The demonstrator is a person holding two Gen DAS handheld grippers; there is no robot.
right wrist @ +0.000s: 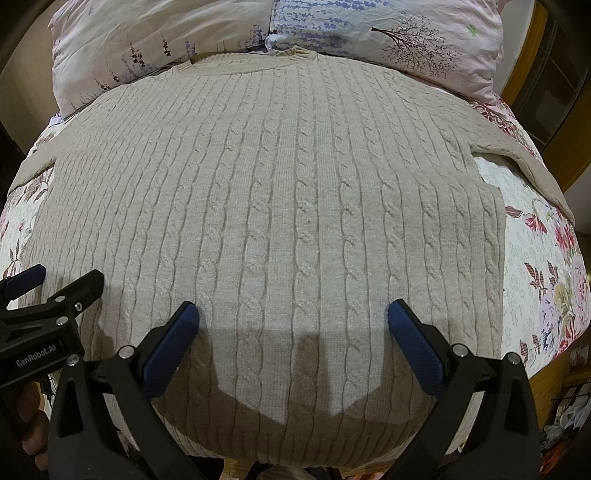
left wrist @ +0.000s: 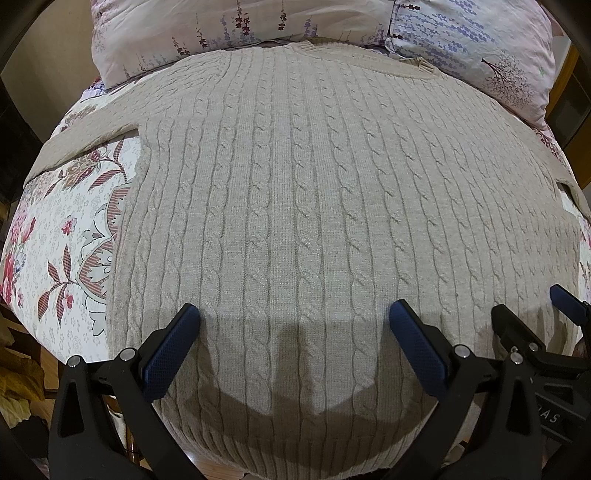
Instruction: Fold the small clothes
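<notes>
A beige cable-knit sweater point(left wrist: 314, 206) point(right wrist: 280, 206) lies flat and spread out on the bed, neckline at the far end by the pillows, sleeves stretched out to both sides. My left gripper point(left wrist: 295, 317) hovers open over the sweater's near hem with nothing between its blue pads. My right gripper point(right wrist: 293, 314) is open too, over the hem a little further right, and shows at the right edge of the left wrist view point(left wrist: 535, 314). In the right wrist view the left gripper point(right wrist: 55, 284) sits at the left edge. Both cast shadows on the knit.
A floral bedspread point(left wrist: 70, 236) point(right wrist: 535, 251) covers the bed beneath the sweater. Two pale floral pillows point(left wrist: 229, 26) point(right wrist: 388, 33) lie at the head. The wooden bed frame point(right wrist: 554, 373) and floor clutter show at the lower right. A hand point(right wrist: 33, 417) holds the left gripper.
</notes>
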